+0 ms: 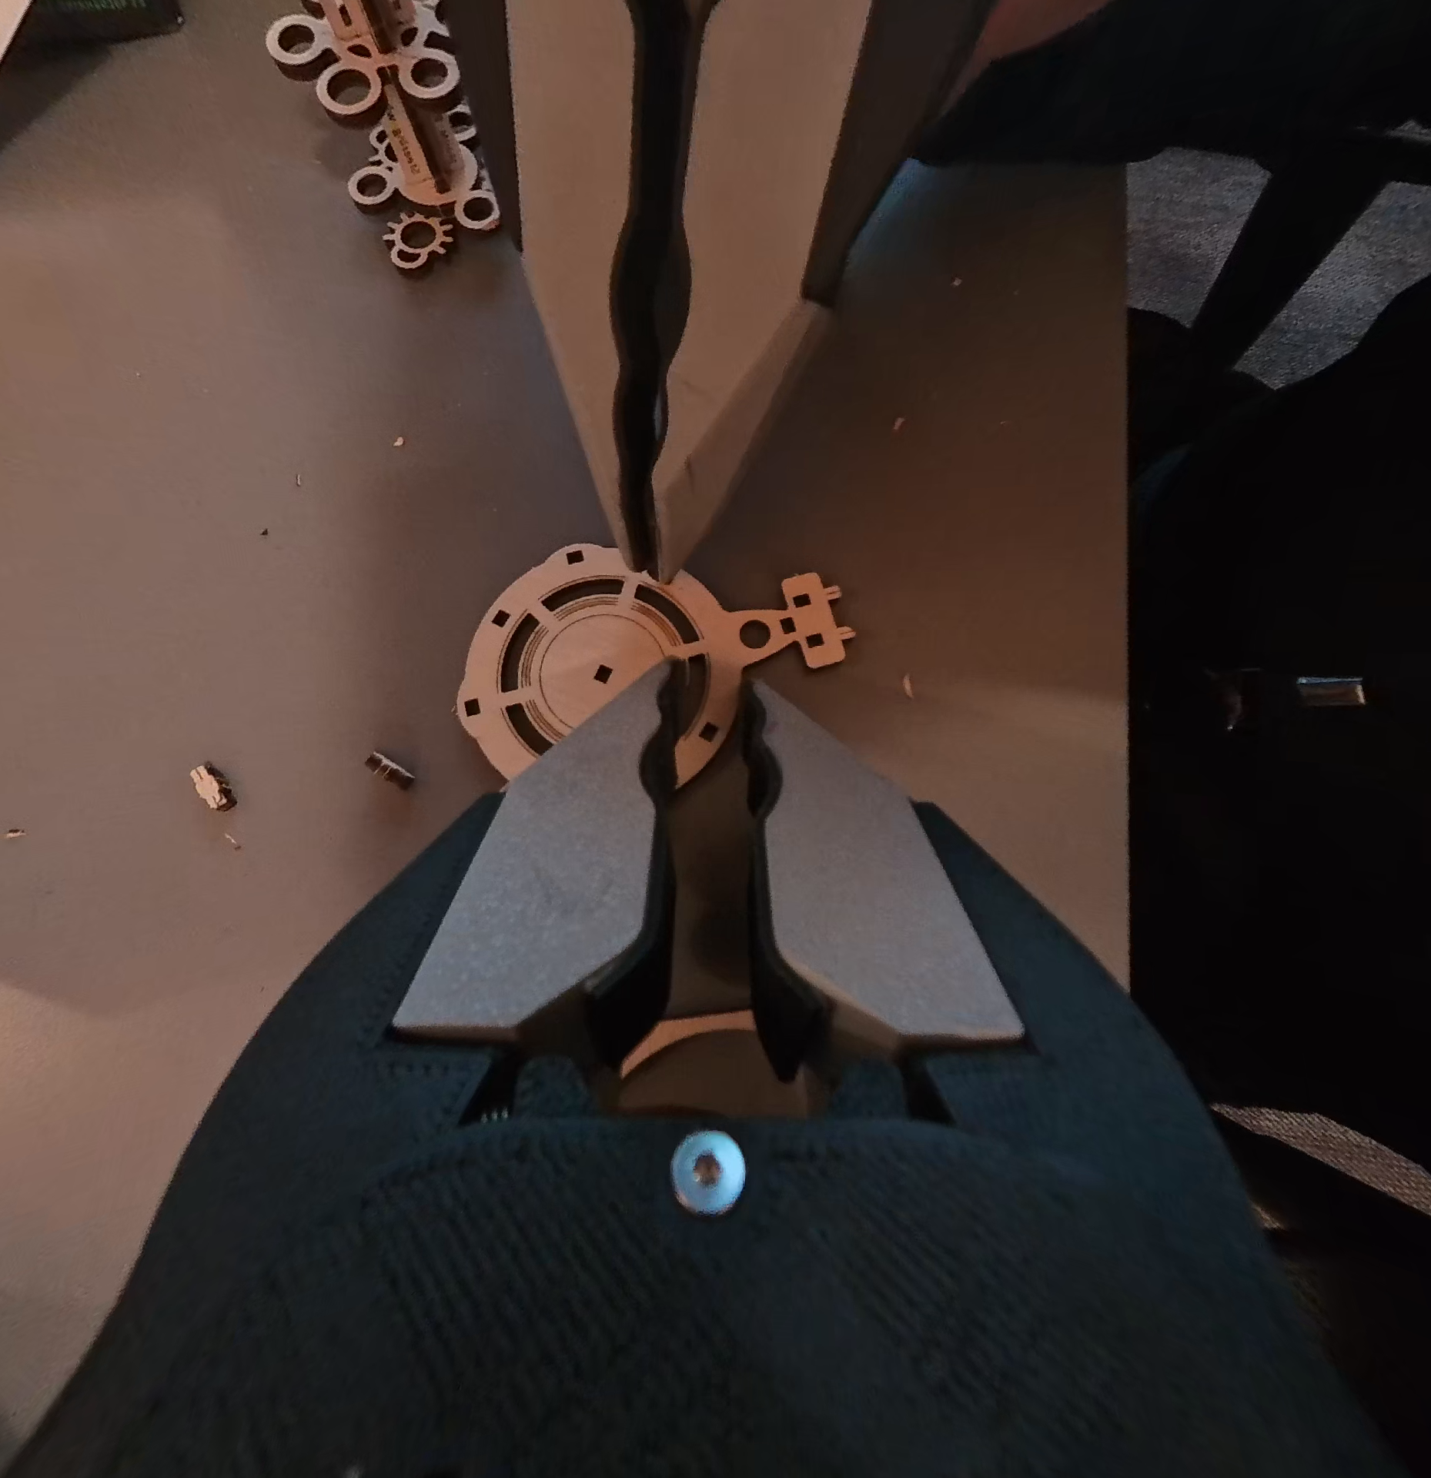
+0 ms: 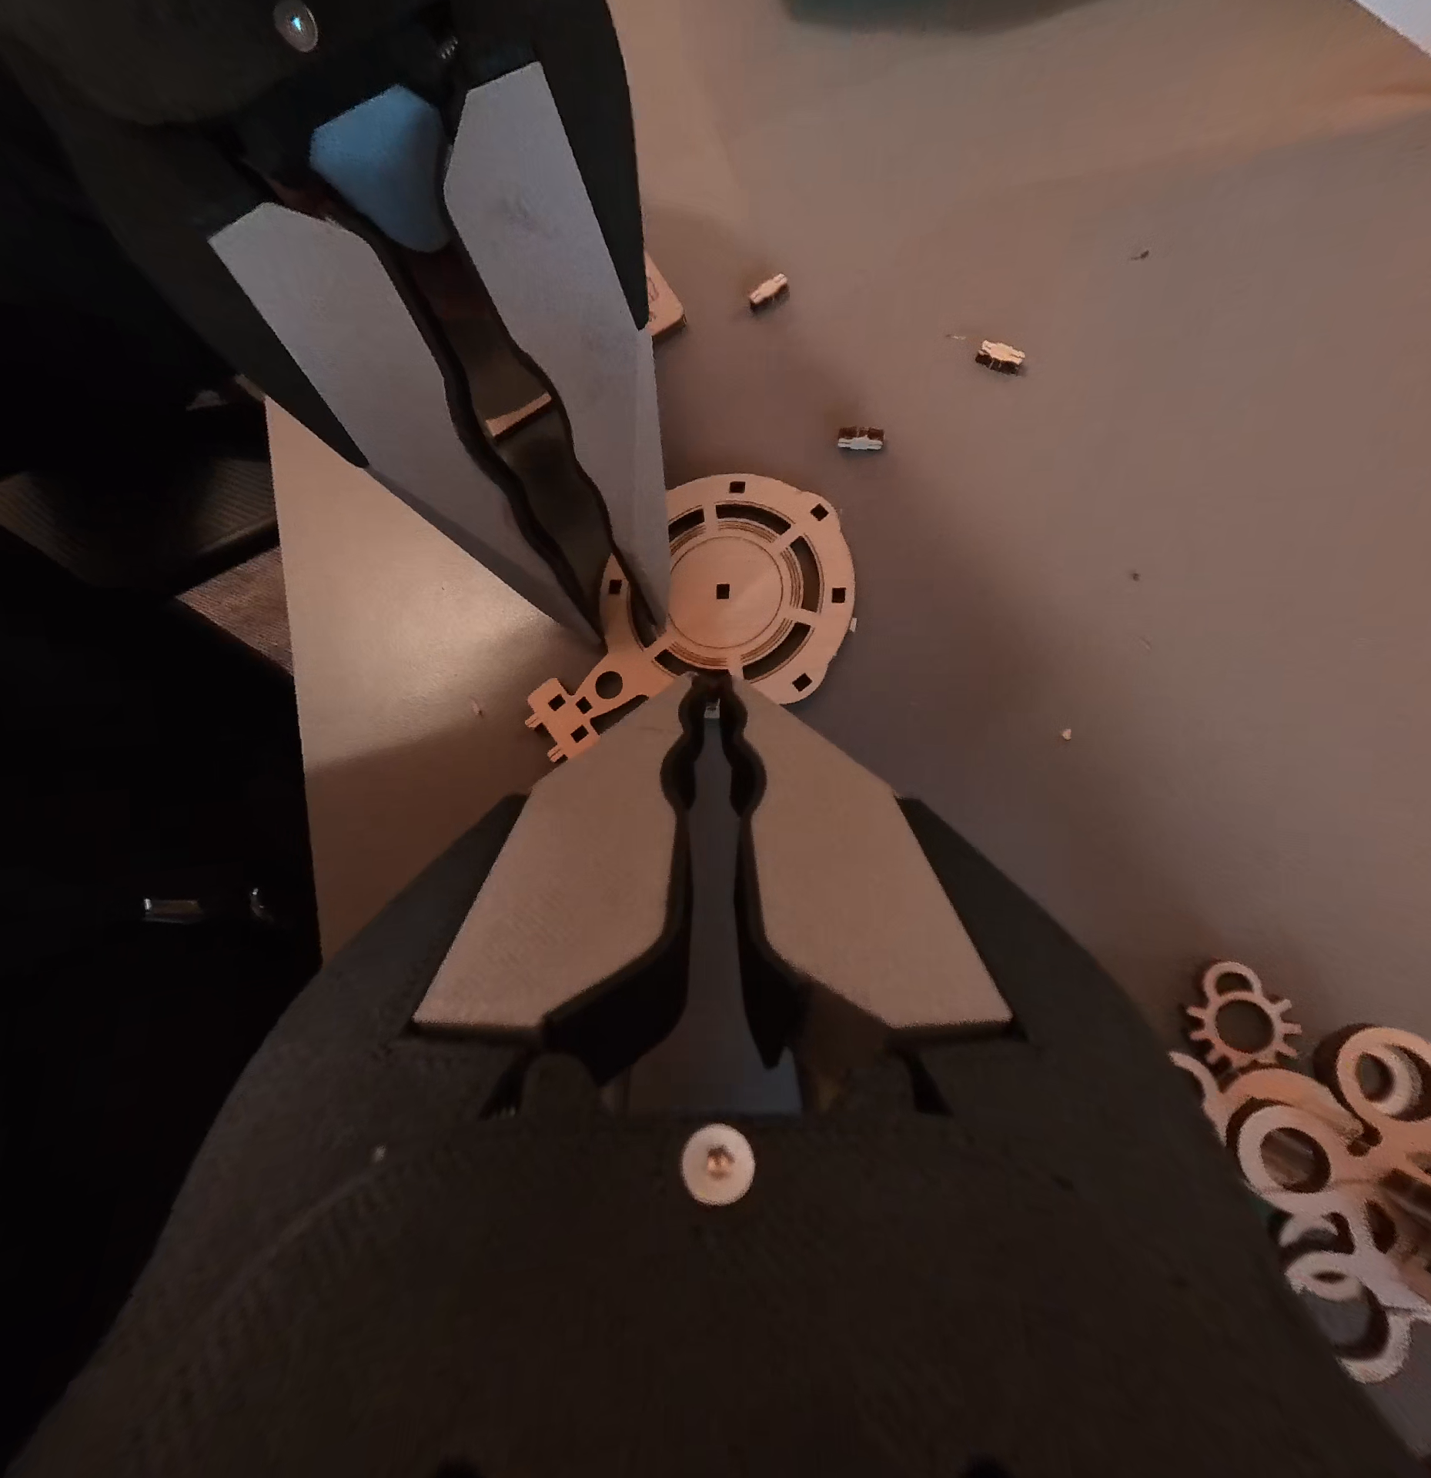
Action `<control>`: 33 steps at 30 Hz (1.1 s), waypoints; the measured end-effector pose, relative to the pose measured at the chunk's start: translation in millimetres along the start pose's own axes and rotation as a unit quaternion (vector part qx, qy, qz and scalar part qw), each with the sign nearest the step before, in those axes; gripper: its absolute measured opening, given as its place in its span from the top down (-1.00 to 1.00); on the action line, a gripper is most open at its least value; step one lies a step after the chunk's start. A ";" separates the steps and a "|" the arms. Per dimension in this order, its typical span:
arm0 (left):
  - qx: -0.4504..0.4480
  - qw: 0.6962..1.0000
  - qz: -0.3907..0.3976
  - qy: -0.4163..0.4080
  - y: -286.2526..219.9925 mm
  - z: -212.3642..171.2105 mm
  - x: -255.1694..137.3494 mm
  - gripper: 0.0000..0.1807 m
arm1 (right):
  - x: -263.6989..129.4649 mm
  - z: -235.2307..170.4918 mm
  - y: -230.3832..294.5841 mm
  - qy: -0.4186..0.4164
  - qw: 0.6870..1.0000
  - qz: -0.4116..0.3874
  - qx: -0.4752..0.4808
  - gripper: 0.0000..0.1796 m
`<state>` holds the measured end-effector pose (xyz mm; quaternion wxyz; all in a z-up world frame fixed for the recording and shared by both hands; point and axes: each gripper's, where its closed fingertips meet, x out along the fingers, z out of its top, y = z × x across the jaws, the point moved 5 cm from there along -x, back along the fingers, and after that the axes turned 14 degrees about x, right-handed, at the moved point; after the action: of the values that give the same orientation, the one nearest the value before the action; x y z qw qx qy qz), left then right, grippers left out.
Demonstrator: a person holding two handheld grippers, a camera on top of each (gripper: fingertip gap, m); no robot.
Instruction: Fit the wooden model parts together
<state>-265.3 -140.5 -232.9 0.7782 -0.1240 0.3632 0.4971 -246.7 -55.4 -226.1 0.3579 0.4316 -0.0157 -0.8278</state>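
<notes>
A round wooden disc (image 1: 572, 664) with slots, square holes and a keyed arm (image 1: 808, 620) lies flat on the grey table. My left gripper (image 1: 709, 673) is open by a narrow gap, its tips over the disc's near rim. My right gripper (image 1: 648, 564) comes in from the far side, its tips at the disc's far rim. In the right wrist view the disc (image 2: 724, 592) lies just beyond my right gripper (image 2: 712, 680), which is shut on a small pale piece (image 2: 710, 709). The left gripper (image 2: 628, 632) straddles the rim beside the arm (image 2: 576, 712).
Small loose wooden pegs (image 1: 214, 785) (image 1: 390, 769) (image 2: 861, 439) (image 2: 1001, 356) lie on the table. A wooden assembly of rings (image 1: 400, 104) (image 2: 1336, 1160) with a small gear (image 1: 416, 240) sits off to one side. The table edge (image 1: 1126, 560) is close to the disc. Only a small space, under 4 cm, lies between the two pairs of fingers.
</notes>
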 end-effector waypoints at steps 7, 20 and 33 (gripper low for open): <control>-0.001 1.000 -0.001 -0.001 0.0 0.0 0.0 0.88 | -9.3 9.3 0.6 -0.018 1.000 -0.004 -0.010 1.00; 0.001 1.000 0.000 0.000 -0.1 0.0 0.1 0.88 | -3.9 4.6 4.2 0.035 0.997 -0.042 -0.049 1.00; 0.001 1.000 0.000 0.000 -0.2 0.2 0.1 0.88 | -3.1 11.5 10.1 0.046 0.996 -0.047 -0.063 1.00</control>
<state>-265.0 -140.4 -232.9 0.7783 -0.1227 0.3636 0.4971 -248.1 -64.2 -213.3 0.3455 0.4463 0.0737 -0.8222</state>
